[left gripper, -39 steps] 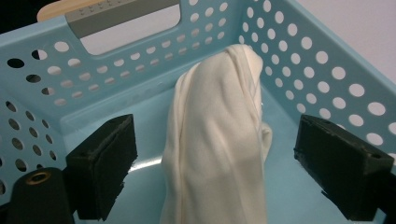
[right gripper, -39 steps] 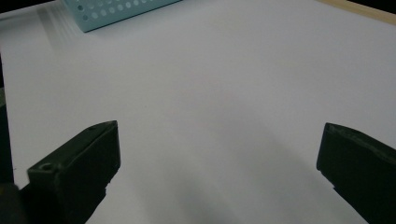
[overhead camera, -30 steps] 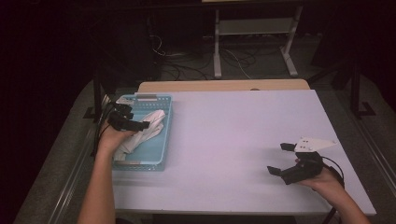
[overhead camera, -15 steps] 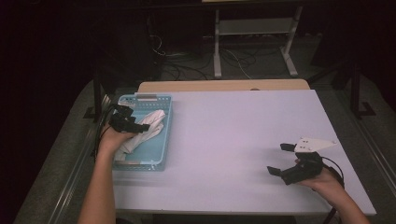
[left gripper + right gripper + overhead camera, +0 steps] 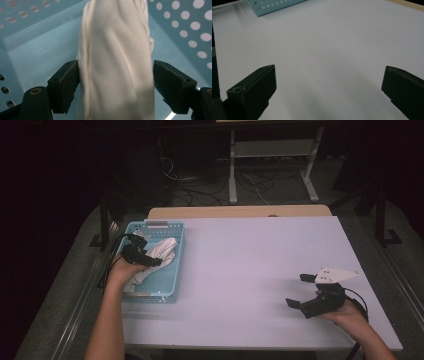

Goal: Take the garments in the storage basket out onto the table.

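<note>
- The basket [image 5: 170,285], pale blue with rows of round holes in its walls, stands at the left side of the white table [image 5: 250,270]; it serves as the landmark here.
- A white cloth [image 5: 157,255] lies inside the basket, a crumpled roll running from the far right corner toward the near left one.
- The left gripper [image 5: 152,261] is down in the basket, over its left half, held in a hand that comes in across the near rim.
- In the left gripper view the cloth [image 5: 117,65] runs up the middle between the two black jaws, with the basket [image 5: 45,45] floor and perforated walls behind it.
- The left jaw touches the cloth's edge; the right jaw stands just off it, with a thin strip of basket floor showing between.
- The left gripper [image 5: 116,77] jaws have just been closing round the cloth, but they are not pressed onto it on both sides: still spread, straddling it.
- The right gripper [image 5: 302,290] is far to the right of the basket, near the table's near right corner, held just above the surface.
- Its jaws are spread wide with nothing between them; the grey plate sits on top of it.
- In the right gripper view the right gripper [image 5: 328,82] faces bare table [image 5: 332,45], and a corner of the basket [image 5: 274,5] sits far off at the top left.
</note>
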Demonstrator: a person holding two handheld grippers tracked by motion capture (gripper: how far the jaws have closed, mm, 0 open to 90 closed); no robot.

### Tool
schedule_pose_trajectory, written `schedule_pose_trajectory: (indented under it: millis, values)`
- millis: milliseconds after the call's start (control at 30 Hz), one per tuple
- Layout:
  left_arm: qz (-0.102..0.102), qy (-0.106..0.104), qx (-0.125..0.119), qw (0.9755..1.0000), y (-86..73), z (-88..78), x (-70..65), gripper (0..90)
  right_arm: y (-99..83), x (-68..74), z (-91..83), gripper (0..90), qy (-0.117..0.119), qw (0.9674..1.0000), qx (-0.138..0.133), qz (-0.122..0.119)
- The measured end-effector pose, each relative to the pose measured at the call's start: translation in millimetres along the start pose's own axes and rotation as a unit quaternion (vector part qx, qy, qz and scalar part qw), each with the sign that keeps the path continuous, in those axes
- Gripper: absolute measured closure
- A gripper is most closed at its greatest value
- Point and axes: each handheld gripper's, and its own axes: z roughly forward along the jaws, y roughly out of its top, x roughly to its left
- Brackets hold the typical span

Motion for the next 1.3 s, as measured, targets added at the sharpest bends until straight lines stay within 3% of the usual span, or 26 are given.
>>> schedule_pose_trajectory:
  millis: [467,800,1100,1300]
  values:
    - [0.016,0.010,0.027,0.9995,-0.4,8.0,-2.5,21.6,-0.3,-0.1,0.9,0.0,0.001,1.0000,0.001,0.002]
    - [0.039,0.027,0.050,0.9976,-0.1,14.2,-7.4,21.8,-0.3,0.4,0.7,0.0,0.001,1.0000,0.001,0.000]
    - [0.047,0.032,0.058,0.9967,-0.9,14.7,-6.7,28.9,-0.3,0.3,0.7,0.0,0.001,1.0000,0.001,0.002]
    - [0.043,0.027,0.055,0.9972,-1.5,13.3,-5.2,38.5,-0.2,0.0,0.2,0.0,0.000,1.0000,0.000,0.002]
